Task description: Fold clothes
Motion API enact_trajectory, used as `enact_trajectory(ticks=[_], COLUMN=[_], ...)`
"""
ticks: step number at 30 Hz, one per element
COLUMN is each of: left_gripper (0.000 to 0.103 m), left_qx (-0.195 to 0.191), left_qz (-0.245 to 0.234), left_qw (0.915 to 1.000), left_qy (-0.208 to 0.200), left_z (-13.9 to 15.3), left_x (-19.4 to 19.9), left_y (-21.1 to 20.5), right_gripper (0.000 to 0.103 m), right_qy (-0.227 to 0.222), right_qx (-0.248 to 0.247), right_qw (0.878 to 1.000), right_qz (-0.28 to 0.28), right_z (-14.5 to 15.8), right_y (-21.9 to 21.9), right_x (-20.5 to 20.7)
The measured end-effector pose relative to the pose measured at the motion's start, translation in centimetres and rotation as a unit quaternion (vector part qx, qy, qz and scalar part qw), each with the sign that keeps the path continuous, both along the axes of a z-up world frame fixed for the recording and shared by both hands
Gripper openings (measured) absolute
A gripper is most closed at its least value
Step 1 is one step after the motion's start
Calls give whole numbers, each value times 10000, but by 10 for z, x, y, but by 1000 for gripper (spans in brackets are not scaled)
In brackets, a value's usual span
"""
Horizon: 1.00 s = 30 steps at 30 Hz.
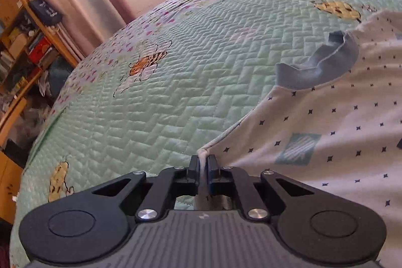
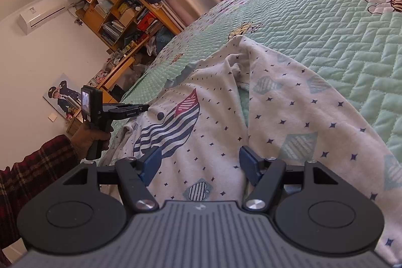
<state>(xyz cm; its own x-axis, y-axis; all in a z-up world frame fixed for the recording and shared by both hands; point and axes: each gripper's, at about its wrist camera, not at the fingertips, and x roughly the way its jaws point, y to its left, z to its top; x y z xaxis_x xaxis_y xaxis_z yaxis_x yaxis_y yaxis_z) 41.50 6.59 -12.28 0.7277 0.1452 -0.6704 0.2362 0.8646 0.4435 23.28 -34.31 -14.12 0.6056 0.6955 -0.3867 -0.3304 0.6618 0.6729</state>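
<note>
While the white shirt (image 1: 326, 122) is pinched at its edge by the left gripper (image 1: 203, 163), the right gripper (image 2: 201, 162) is held wide open, empty; no writing is legible

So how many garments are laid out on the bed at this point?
1: a white star-print top with a blue collar, spread on the green quilt. The left gripper pinches its edge; the right gripper hovers open above it. More could lie outside both views.
</note>
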Motion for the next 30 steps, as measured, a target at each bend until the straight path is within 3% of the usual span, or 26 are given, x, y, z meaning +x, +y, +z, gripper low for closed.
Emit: enact_trajectory(ticks=[2, 4, 5, 9, 12, 15, 16, 19, 21, 24, 28, 30], left_gripper=[12, 24, 35, 55, 59, 61, 63, 66, 80, 80, 80, 85], left_qx=[22, -99, -120, -56, -175, -516, -386, 466, -150, -759, -818, -1047], left_qz=[15, 115, 179, 500, 933, 431, 222, 843, 1374, 1727, 1564, 1399], left_qw=[10000, 9998, 9997, 9984, 9940, 9955, 9972, 9953, 9901, 9816, 9822, 9818], left_qy=[-46, -117, -126, -256, -542, -666, -602, -82, -244, -287, -640, -745], left_z=[1, 4, 6, 14, 31, 44, 40, 2, 9, 23, 43, 51], left_x=[1, 2, 2, 0, -7, -26, -28, -4, 3, 3, -12, -18], left_y=[0, 6, 9, 13, 8, -17, -26, -17, 9, 27, 14, 4], right_gripper=[70, 70, 70, 70, 70, 71, 73, 76, 77, 77, 77, 78], right_qy=[-18, -33, -40, -24, -13, -16, -26, -56, -29, 14, 1, -38], right_qx=[-6, -17, -32, -31, -6, 104, 183, 433, 432, 410, 568, 640], right_qw=[10000, 10000, 10000, 10000, 10000, 9999, 9998, 9989, 9984, 9977, 9959, 9953], right_qz=[3, 10, 19, 18, 3, 19, 20, -172, -359, -539, -703, -719], right_z=[0, -1, -1, 0, 1, 3, 4, 8, 10, 12, 11, 11], right_y=[0, 0, 0, 0, 0, -4, -6, -22, -33, -48, -59, -59], right_x=[0, -1, -1, 0, 0, -3, -4, -10, -16, -27, -39, -40])
